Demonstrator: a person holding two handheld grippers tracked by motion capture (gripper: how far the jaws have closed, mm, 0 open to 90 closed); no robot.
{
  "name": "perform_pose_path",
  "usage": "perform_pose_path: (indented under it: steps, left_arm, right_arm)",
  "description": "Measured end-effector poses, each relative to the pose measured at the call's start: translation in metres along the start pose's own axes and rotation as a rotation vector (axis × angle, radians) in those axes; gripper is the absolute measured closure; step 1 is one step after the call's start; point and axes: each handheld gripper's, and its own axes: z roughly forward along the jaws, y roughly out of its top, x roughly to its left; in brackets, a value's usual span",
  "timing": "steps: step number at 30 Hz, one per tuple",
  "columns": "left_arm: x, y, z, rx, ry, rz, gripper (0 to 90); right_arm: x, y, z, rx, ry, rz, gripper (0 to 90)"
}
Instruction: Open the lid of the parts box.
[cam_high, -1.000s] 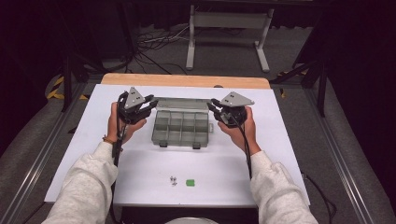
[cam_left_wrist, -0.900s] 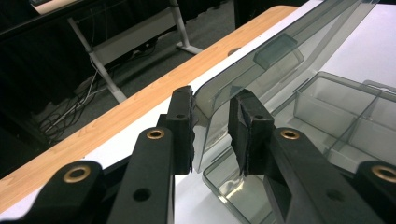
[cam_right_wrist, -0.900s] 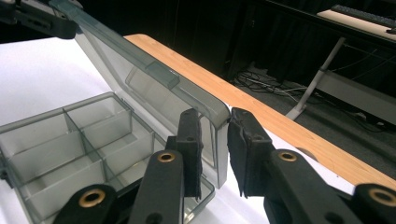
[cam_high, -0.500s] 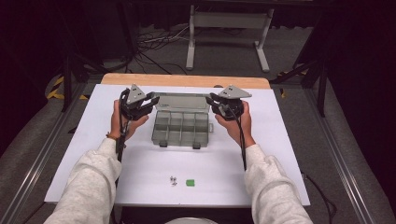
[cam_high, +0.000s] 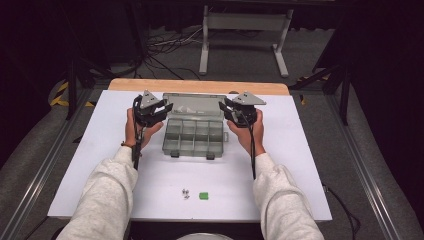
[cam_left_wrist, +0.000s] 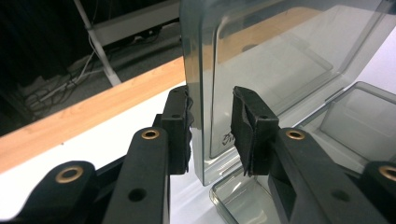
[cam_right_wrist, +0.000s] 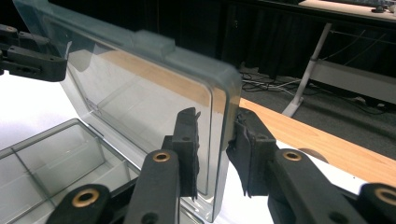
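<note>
Straddling each side edge of the clear lid (cam_high: 193, 105) loosely, my left gripper (cam_left_wrist: 211, 130) and right gripper (cam_right_wrist: 215, 151) steady it above the organizer box (cam_high: 193, 137) at the worktop's far edge.

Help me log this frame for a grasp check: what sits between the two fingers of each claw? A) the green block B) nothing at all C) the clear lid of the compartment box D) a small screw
C: in both gripper views the clear lid of the box stands between the fingers of the left claw and the right claw.
</note>
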Motion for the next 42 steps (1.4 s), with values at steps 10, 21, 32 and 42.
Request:
perform_pose_path:
  steps: [10, 21, 32, 42]
  left_arm:
    - [0.002, -0.008, 0.012, 0.040, -0.001, -0.024, 68.4]
    - [0.005, -0.018, 0.023, 0.073, -0.010, -0.073, 69.2]
    - [0.006, -0.023, 0.028, 0.100, -0.005, -0.092, 71.2]
    - [0.005, -0.027, 0.034, 0.165, 0.011, -0.075, 72.6]
  right_arm:
    - [-0.002, -0.012, 0.012, 0.039, -0.012, 0.032, 73.3]
    - [-0.007, -0.025, 0.023, 0.070, 0.000, 0.088, 75.3]
    - [-0.009, -0.035, 0.031, 0.113, 0.004, 0.112, 75.8]
    - [-0.009, -0.043, 0.041, 0.185, -0.001, 0.083, 73.9]
